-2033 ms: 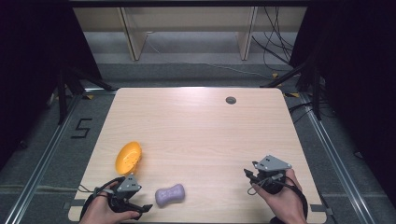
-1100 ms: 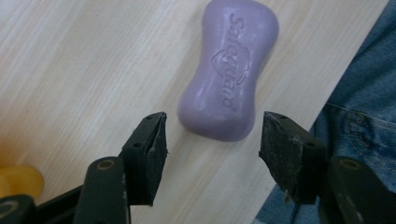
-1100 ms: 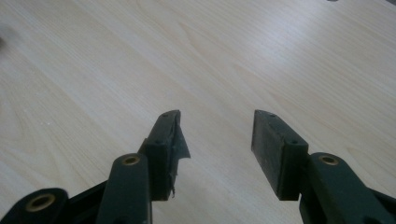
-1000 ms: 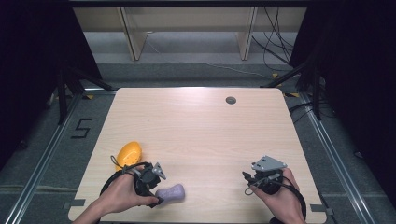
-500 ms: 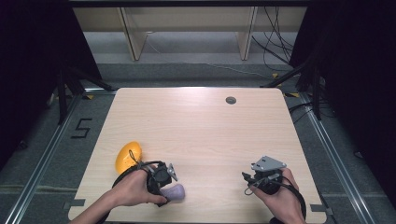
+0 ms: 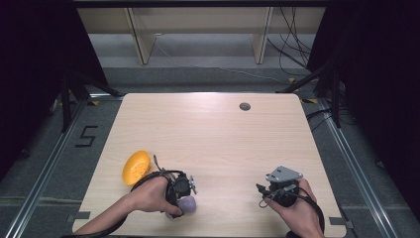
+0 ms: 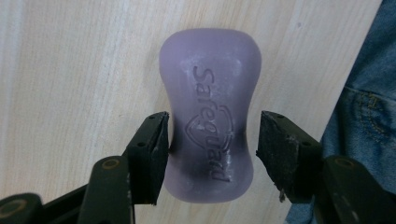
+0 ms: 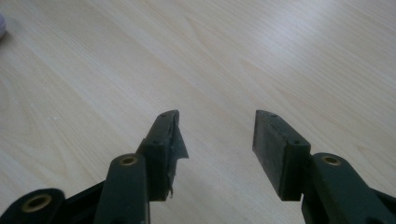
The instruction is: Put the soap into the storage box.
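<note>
High view: low in the frame, left of centre, the left gripper point(image 6: 181, 197) sits right over the purple soap bar point(image 6: 187, 206), which lies on the wooden table point(image 6: 213, 139) close to its near edge. Just up and left of it lies a yellow-orange soap dish point(image 6: 135, 167), apart from the bar. At the lower right the right gripper point(image 6: 278, 188) rests idle in the person's hand, well apart from both.

Left gripper view: the soap bar point(image 7: 210, 112), stamped "Safeguard", fills the centre, lying flat on the wood with its narrow waist between the two black jaws. The jaws have just been closing around it. The left pad looks to be touching the bar's side; a sliver of wood shows between the bar and the right pad, so the grip is not yet made. Blue denim point(image 7: 364, 107) runs down the right edge.

Right gripper view: the jaws stand apart over bare table, nothing between them.

Judged from this, the reach is done and the bar is framed; closing fully, lifting, and probably carrying it to the dish remain.
</note>
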A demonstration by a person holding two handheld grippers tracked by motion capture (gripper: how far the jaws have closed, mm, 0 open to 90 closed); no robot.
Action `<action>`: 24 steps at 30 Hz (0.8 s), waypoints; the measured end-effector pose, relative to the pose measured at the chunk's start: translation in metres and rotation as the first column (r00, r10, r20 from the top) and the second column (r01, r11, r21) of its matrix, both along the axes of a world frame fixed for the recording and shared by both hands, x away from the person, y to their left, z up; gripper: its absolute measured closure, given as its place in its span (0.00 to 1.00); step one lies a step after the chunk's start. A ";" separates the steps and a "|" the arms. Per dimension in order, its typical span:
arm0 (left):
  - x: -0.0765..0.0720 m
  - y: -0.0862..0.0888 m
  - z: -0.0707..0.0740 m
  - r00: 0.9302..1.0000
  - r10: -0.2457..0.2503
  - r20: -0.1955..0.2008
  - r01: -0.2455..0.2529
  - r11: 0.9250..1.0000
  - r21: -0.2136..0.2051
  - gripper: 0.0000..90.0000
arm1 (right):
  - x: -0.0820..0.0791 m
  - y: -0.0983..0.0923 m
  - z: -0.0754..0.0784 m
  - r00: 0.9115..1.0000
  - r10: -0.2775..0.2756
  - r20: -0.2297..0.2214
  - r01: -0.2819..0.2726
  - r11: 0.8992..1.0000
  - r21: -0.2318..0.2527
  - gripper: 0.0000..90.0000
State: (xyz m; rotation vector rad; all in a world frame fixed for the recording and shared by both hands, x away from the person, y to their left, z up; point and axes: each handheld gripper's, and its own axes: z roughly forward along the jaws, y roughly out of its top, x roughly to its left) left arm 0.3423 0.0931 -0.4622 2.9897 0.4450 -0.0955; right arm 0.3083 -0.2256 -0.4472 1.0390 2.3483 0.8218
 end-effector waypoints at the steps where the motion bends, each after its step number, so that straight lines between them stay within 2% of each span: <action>1: 0.002 0.000 -0.001 1.000 -0.005 0.007 0.006 1.000 -0.001 0.47 | 0.000 0.000 0.000 1.000 0.002 0.001 -0.002 1.000 -0.001 0.57; 2: 0.001 -0.001 -0.003 1.000 0.015 -0.016 -0.015 1.000 -0.001 0.47 | 0.000 0.000 0.000 1.000 0.000 -0.005 0.000 1.000 0.001 0.57; 7: 0.002 -0.003 -0.009 1.000 0.001 -0.015 -0.001 1.000 0.021 0.47 | 0.000 0.001 -0.001 1.000 0.002 -0.005 -0.002 1.000 0.003 0.57; 14: 0.003 -0.006 -0.016 1.000 0.011 -0.021 -0.010 0.999 0.038 0.48 | -0.001 0.002 -0.001 1.000 -0.011 -0.012 0.011 1.000 0.013 0.57; 19: 0.003 -0.009 -0.017 1.000 -0.006 -0.023 0.007 0.998 0.058 0.50 | 0.000 0.001 -0.001 1.000 0.004 -0.007 -0.004 1.000 0.002 0.57; 24: 0.002 -0.009 -0.017 1.000 -0.004 -0.018 0.005 0.998 0.057 0.51 | 0.000 0.001 -0.001 1.000 0.004 -0.008 -0.004 1.000 0.002 0.57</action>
